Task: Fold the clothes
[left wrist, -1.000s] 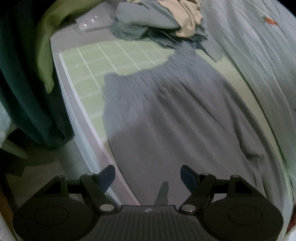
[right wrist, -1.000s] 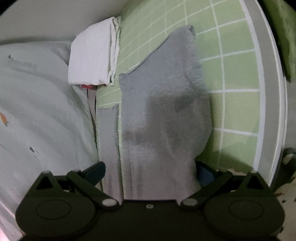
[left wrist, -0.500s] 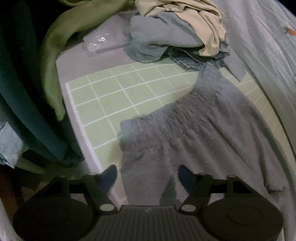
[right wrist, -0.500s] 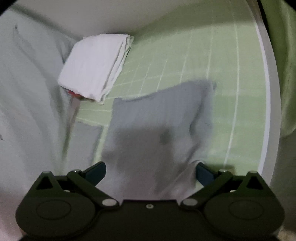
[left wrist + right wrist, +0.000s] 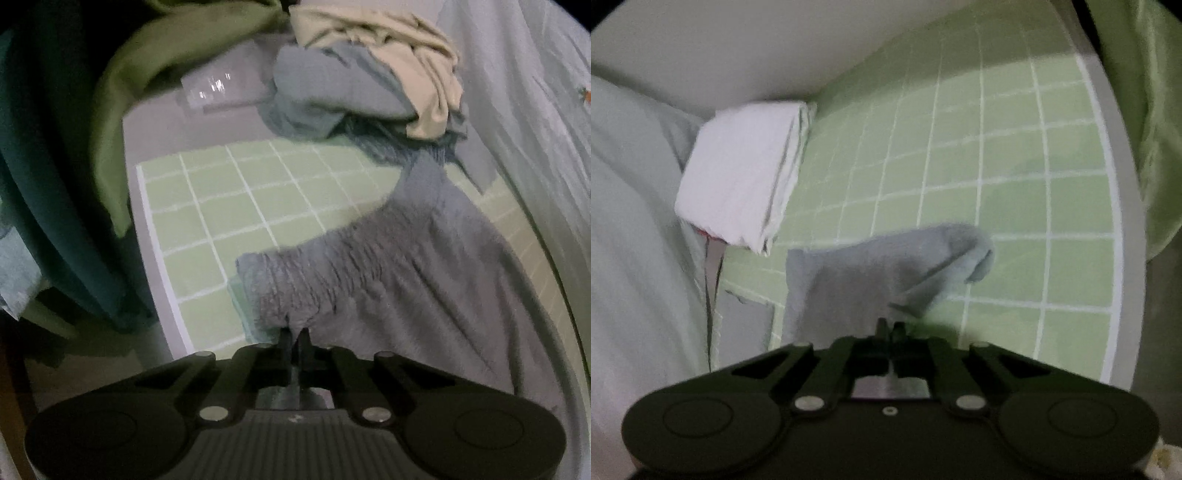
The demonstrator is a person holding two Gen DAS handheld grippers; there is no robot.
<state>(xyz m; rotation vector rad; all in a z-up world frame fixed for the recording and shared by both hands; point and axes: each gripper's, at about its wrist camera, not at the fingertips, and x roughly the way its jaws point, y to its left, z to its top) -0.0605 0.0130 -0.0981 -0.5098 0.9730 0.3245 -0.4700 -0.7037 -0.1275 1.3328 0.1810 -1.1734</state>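
we had both sets of jaws clenched on the grey shorts (image 5: pixel 424 280) — the left gripper (image 5: pixel 294 338) pinched the gathered waistband, the right gripper (image 5: pixel 891 328) a hem end. the shorts lay across the green checked mat (image 5: pixel 236 199), near a pile of clothes (image 5: pixel 369 85) — a folded white cloth (image 5: pixel 738 177) sat beyond.

Dim room, plain pale wall (image 5: pixel 746 48), dark teal curtain (image 5: pixel 44 177), pale floor (image 5: pixel 92 365)

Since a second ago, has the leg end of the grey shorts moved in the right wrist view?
Yes. The grey shorts leg end has drawn back toward the right gripper, baring more green grid mat; it now ends short of the folded white cloth.
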